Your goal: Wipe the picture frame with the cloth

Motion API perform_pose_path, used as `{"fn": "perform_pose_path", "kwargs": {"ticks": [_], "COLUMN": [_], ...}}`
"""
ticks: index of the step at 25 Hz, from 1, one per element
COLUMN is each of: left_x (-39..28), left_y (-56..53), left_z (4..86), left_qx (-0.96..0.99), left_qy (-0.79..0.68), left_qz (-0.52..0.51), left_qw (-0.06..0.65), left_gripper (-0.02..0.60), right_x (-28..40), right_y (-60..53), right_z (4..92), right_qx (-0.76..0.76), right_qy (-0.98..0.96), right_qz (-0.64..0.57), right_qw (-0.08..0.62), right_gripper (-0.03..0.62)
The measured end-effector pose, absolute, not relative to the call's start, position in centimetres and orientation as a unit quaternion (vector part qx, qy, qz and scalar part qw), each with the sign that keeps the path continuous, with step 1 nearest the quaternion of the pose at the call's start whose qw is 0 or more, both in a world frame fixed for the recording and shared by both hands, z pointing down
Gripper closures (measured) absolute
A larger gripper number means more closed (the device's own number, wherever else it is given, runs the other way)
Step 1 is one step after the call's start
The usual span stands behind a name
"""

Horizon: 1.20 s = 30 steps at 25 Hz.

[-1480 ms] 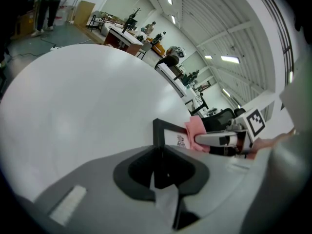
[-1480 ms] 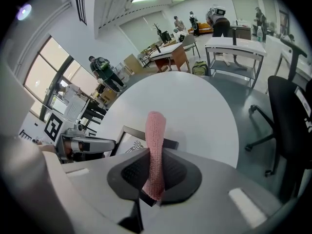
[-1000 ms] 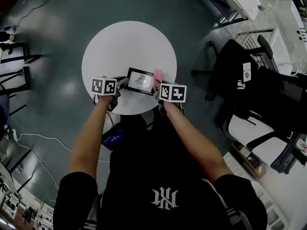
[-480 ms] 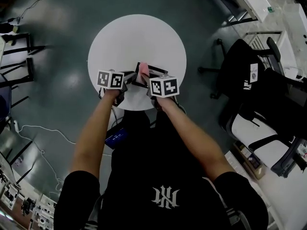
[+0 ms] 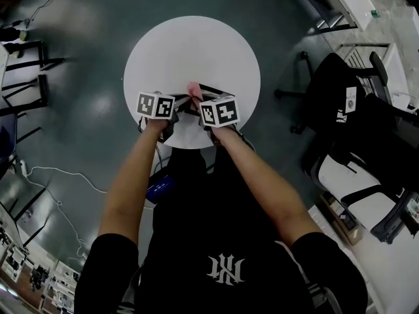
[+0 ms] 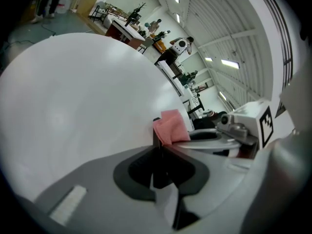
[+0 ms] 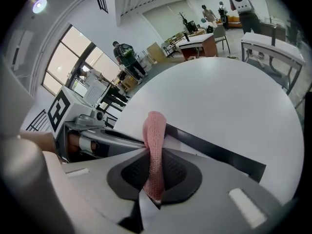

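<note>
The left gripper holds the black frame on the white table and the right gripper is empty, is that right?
Not quite. The right gripper is not empty: the right gripper view shows its jaws shut on a pink cloth. The left gripper does hold the black frame on the white table.

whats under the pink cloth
The black picture frame, held in the left tool. The cloth in the right tool hides the part it touches.

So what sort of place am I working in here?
Most likely a lab or workshop hall, not a home: a round white table stands on a bare grey floor, office chairs sit beside it, and workbenches line the room under long ceiling strip lights.
</note>
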<state>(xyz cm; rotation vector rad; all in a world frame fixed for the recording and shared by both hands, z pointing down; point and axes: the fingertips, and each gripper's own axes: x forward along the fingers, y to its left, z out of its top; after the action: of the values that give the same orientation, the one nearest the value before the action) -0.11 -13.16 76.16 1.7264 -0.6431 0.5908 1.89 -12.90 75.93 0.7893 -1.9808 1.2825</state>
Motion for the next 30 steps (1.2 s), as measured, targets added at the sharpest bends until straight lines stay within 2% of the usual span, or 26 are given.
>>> {"fn": "perform_pose_path", "kwargs": {"ticks": [30], "left_x": [0.0], "left_y": [-12.6], "left_z": [75.5], "left_qx": [0.729], "left_qy": [-0.256], "left_qz": [0.279], "left_qw": [0.569], "left_gripper": [0.535], "right_x": [10.1], "right_y": [-10.5], "right_z": [75.9], "right_qx": [0.387], "right_qy": [-0.696], "right_qz": [0.508], "right_qw": [0.329], "right_gripper": [0.560]}}
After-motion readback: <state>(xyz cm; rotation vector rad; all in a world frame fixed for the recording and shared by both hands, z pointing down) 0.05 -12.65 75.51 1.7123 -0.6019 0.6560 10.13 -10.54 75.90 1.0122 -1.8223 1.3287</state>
